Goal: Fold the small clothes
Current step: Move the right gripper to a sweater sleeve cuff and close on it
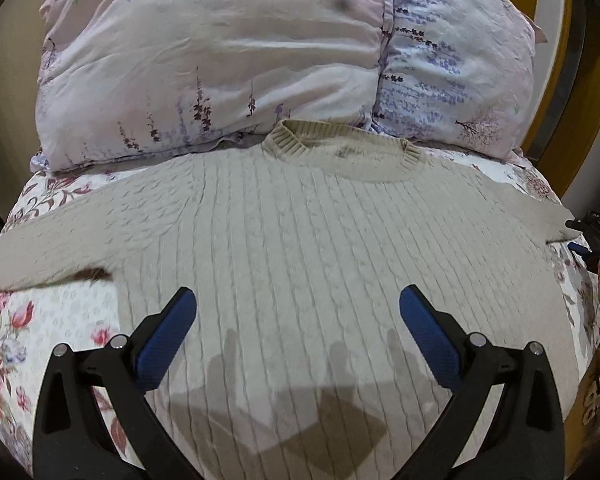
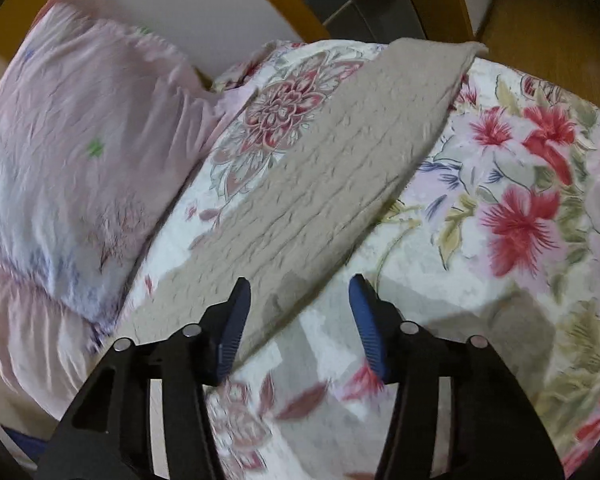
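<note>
A beige cable-knit sweater (image 1: 300, 240) lies flat on the bed, collar toward the pillows, both sleeves spread out sideways. My left gripper (image 1: 298, 300) is open and empty, hovering over the sweater's body. In the right wrist view one sleeve (image 2: 340, 168) runs diagonally up to its cuff near the bed's far edge. My right gripper (image 2: 300, 292) is open and empty, above the lower part of that sleeve. The right gripper's tip (image 1: 580, 236) shows at the far right of the left wrist view.
Two pale floral pillows (image 1: 220, 60) lie behind the collar, and one (image 2: 72, 140) is left of the sleeve. A flowered bedspread (image 2: 520, 200) covers the bed. A wooden bed frame (image 2: 296, 8) and floor lie beyond.
</note>
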The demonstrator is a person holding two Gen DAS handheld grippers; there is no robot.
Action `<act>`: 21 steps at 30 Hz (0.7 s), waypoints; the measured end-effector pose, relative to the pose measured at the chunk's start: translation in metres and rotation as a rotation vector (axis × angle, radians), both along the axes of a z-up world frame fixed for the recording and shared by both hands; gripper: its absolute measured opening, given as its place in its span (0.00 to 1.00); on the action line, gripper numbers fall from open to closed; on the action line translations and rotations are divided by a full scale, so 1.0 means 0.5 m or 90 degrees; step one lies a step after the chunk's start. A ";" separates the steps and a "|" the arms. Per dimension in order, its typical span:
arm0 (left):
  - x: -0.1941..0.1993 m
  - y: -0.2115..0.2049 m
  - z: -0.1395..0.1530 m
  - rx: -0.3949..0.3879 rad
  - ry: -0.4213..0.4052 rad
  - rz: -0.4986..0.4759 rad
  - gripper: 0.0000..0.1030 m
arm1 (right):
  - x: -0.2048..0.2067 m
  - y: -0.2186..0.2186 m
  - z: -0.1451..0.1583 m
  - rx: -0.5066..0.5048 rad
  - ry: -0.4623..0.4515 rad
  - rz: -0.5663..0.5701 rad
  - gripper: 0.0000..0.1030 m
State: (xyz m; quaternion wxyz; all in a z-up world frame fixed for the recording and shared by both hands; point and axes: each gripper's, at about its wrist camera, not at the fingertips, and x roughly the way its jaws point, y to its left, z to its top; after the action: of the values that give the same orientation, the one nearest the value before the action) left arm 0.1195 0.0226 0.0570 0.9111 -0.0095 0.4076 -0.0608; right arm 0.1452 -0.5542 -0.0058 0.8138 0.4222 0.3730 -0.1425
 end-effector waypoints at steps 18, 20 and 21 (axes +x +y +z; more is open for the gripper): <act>0.074 0.004 -0.025 -0.067 -0.013 -0.051 0.98 | 0.034 0.105 0.136 -0.216 -0.137 0.073 0.08; 0.077 0.015 -0.024 -0.128 -0.024 -0.059 0.98 | 0.035 0.184 0.175 -0.237 -0.185 0.150 0.08; 0.081 0.019 -0.025 -0.149 -0.023 -0.055 0.98 | 0.035 0.213 0.184 -0.239 -0.200 0.179 0.08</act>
State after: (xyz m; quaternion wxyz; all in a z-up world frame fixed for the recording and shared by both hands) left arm 0.1602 0.0319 0.0446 0.9075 -0.0970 0.3811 -0.1477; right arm 0.1627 -0.4479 0.0864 0.9373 0.2254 0.2643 -0.0280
